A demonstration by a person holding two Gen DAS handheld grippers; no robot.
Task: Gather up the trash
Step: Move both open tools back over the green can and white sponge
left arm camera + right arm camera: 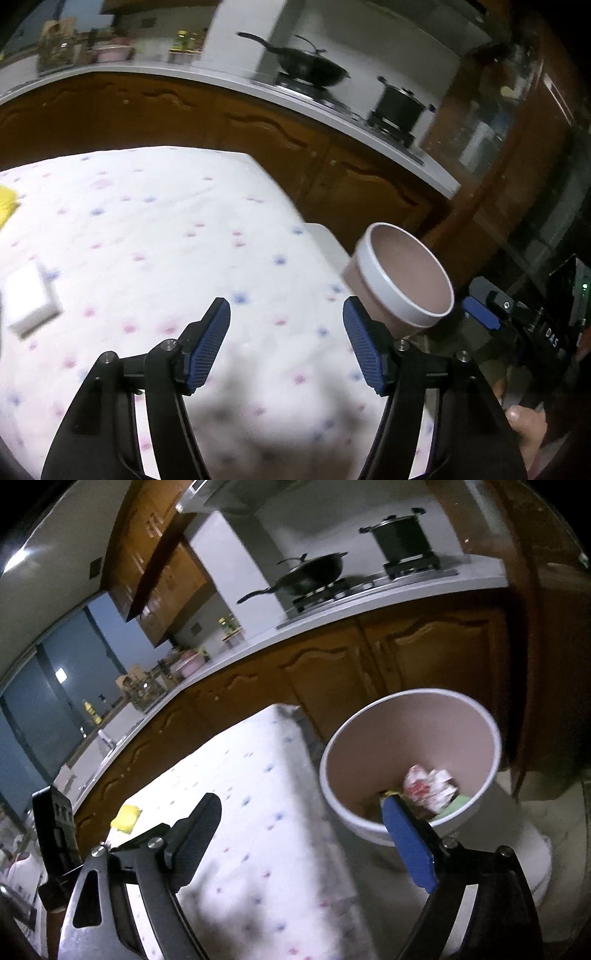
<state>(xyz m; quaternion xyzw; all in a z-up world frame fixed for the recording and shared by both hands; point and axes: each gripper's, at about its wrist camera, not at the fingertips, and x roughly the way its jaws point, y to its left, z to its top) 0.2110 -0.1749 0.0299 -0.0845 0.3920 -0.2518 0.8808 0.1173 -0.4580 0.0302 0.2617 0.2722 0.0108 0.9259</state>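
A round bin with a white rim and brown inside stands off the table's right edge; it also shows in the left wrist view. Crumpled red-and-white wrappers and a green scrap lie in it. My right gripper is open and empty, its right finger over the bin's near rim. My left gripper is open and empty above the floral tablecloth. A yellow piece lies on the table's far left; it shows at the left edge in the left view. A white flat packet lies left of my left gripper.
Brown kitchen cabinets with a white counter run behind the table. A wok and a pot sit on the stove. The right gripper appears at the right of the left view. A white stool stands under the bin.
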